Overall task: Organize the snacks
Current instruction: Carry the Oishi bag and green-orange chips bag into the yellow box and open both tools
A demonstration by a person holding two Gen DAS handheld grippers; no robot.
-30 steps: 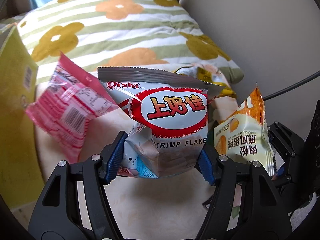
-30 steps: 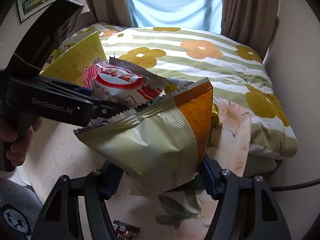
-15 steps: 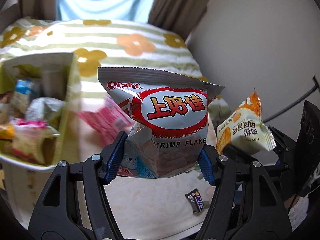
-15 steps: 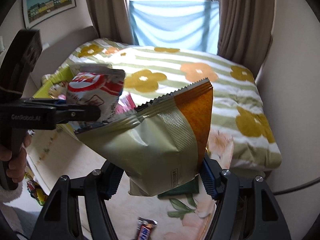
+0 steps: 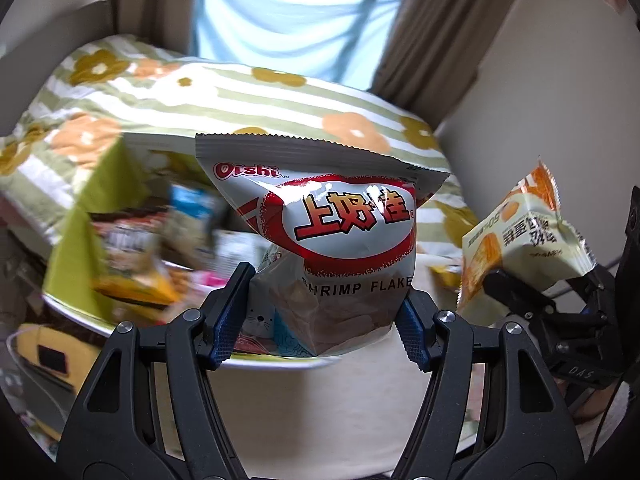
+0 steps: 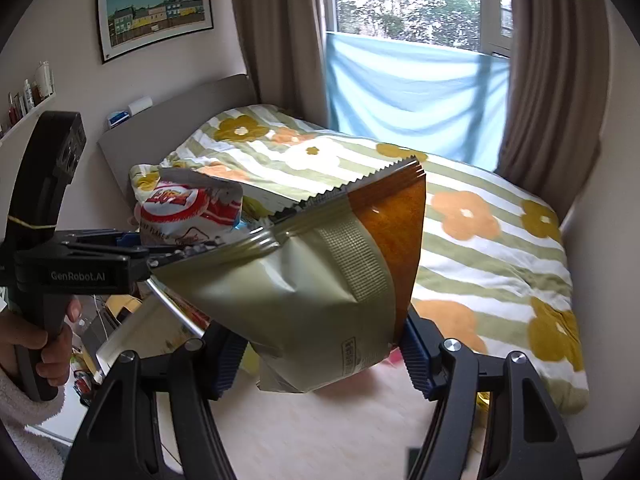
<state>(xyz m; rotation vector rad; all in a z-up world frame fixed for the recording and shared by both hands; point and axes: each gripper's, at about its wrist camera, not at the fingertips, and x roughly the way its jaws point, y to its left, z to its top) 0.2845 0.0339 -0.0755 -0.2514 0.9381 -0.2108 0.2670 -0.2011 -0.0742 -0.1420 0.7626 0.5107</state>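
Observation:
In the left wrist view my left gripper is shut on a silver and red shrimp flake bag, which stands upright between the blue pads. Below and left of it, blurred, is a green-walled bin with several snack packs. At the right edge my right gripper holds a cream and orange snack bag. In the right wrist view my right gripper is shut on that bag, seen from its olive back. To its left, the left gripper carries the shrimp flake bag.
A bed with a striped flower duvet fills the background, in front of a window with brown curtains. A hand in a fluffy sleeve grips the left tool. The bin's pale rim lies just under the left pads, over a light tabletop.
Both grippers have risen with their bags and swung left. The green bin of snacks has come into the left wrist view, and the loose packs on the tabletop have dropped out of it.

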